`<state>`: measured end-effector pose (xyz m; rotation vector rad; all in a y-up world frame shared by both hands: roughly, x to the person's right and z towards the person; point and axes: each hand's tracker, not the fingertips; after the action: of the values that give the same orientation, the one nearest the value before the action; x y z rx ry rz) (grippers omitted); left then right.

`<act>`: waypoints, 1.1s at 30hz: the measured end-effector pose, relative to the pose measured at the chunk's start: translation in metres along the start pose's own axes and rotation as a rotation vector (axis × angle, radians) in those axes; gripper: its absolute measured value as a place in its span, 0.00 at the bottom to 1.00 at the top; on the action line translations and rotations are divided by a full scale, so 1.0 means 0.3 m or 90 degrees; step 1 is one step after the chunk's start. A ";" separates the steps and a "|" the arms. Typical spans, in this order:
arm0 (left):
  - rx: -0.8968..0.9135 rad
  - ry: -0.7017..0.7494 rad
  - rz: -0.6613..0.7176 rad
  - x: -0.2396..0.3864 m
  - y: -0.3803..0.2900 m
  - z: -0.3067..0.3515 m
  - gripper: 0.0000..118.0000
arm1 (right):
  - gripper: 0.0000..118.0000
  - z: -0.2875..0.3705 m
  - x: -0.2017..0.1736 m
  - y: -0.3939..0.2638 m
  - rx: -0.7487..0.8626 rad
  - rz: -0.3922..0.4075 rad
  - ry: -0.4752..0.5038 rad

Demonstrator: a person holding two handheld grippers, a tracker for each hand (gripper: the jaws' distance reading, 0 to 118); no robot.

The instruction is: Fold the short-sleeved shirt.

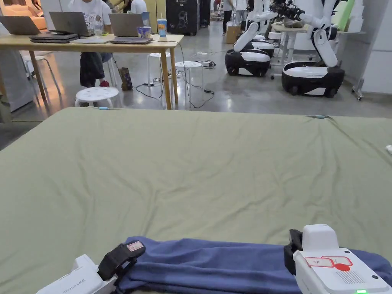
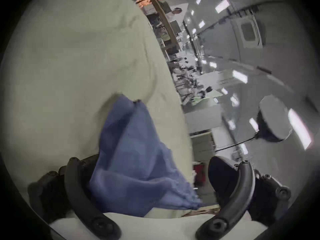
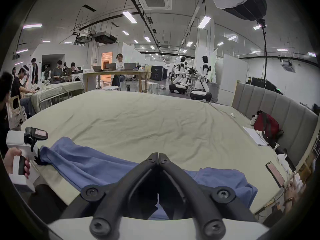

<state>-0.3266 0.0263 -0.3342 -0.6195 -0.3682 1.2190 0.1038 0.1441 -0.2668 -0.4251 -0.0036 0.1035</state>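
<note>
The head view looks down across the bed (image 1: pixel 199 164) to the room. The right gripper view sits low, facing the same way; the left gripper view (blurred) seems tilted sideways, close to the bed.

Glossy grey floor (image 1: pixel 245 95), wooden table (image 1: pixel 92 42), white stools (image 1: pixel 95 93), ceiling strip lights (image 3: pixel 129 16).

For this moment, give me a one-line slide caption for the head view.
Two handheld grippers, left gripper and right gripper, at a blue shirt on a green-sheeted bed.

Blue shirt (image 1: pixel 214 264): bunched into a long, wrinkled band lying across near edge of green-sheeted bed (image 1: pixel 199 172).
</note>
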 end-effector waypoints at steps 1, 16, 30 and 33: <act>-0.006 -0.019 0.012 0.002 -0.008 -0.022 0.84 | 0.00 -0.001 0.002 0.000 0.000 0.002 -0.003; 0.128 0.315 -0.345 0.143 0.134 0.084 0.09 | 0.00 0.016 0.004 0.014 -0.008 0.012 -0.004; 0.044 0.343 -0.968 0.511 -0.382 -0.214 0.09 | 0.00 0.029 0.052 -0.017 -0.008 -0.008 -0.007; -0.038 0.377 -1.059 0.458 -0.512 -0.309 0.08 | 0.00 0.035 0.076 -0.032 -0.008 -0.012 -0.010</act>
<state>-0.1141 0.1016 -0.3195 -0.4561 -0.2713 -0.5658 0.1271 0.1420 -0.2537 -0.4372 -0.0238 0.0885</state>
